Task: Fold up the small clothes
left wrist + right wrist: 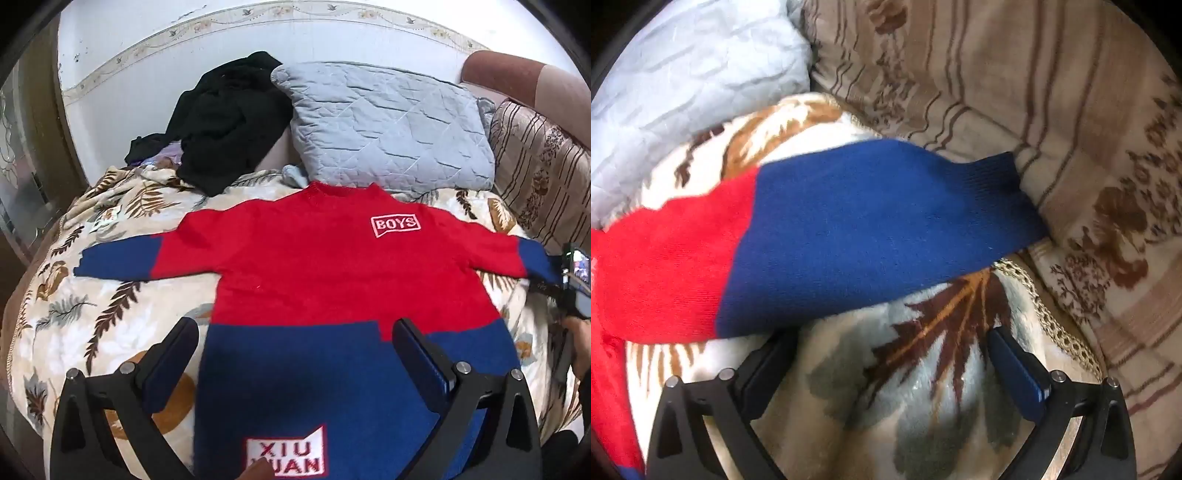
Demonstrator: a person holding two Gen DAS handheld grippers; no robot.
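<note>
A small red and navy sweater (325, 266) lies flat, front up, on a leaf-print blanket (122, 306), sleeves spread to both sides. It bears a "BOYS" patch and a "XIU" patch near the hem. My left gripper (295, 332) is open and hovers above the navy hem. My right gripper (892, 341) is open and empty, just short of the right sleeve's navy cuff (886, 225). The right gripper also shows in the left wrist view (569, 280) at the sleeve end.
A grey quilted pillow (388, 129) and a black garment pile (225, 122) lie beyond the sweater's collar. A brown striped cushion (1034, 110) stands to the right, against the sleeve cuff. A white wall is behind.
</note>
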